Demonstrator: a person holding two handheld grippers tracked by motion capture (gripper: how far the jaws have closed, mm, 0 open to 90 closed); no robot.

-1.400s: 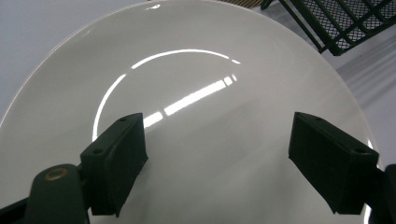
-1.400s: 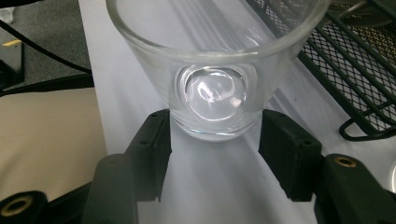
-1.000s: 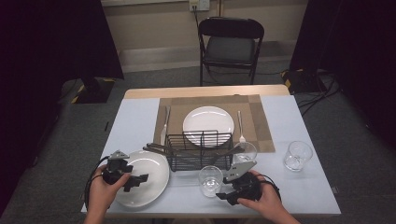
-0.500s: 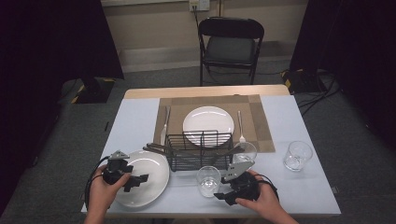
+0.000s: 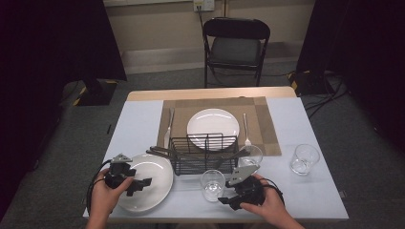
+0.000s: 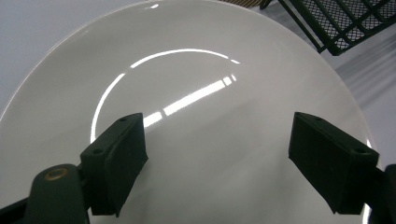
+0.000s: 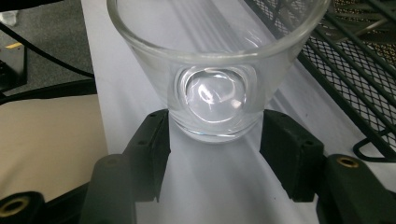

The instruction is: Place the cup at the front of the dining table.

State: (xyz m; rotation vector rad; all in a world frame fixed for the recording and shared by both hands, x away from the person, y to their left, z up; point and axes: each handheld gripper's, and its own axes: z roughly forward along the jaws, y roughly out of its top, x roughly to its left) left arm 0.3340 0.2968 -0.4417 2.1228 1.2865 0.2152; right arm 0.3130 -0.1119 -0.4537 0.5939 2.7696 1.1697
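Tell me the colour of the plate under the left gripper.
Glossy plain white plate, no pattern; best seen in the left gripper view, beneath the open left gripper.

Place: a staged recording room or lab — not a home dining room.
Walls: black curtains [image 5: 52, 43] hang at both sides, with a bare beige wall behind.
Floor: grey-green carpet [image 5: 153, 78], with black cables [image 5: 329, 93] trailing across it at the right.
Power: a white wall socket [image 5: 203, 5] sits above a lone black folding metal chair [image 5: 236, 47].
Tabletop: a pale blue-covered tabletop [image 5: 138, 124] carries a mock place setting — a brown woven placemat [image 5: 267, 126], a round white plate [image 5: 212, 125] and a black wire basket [image 5: 203, 155].
Tools: cabled hand-held grippers work there, like the right hand-held gripper [image 5: 224, 199].
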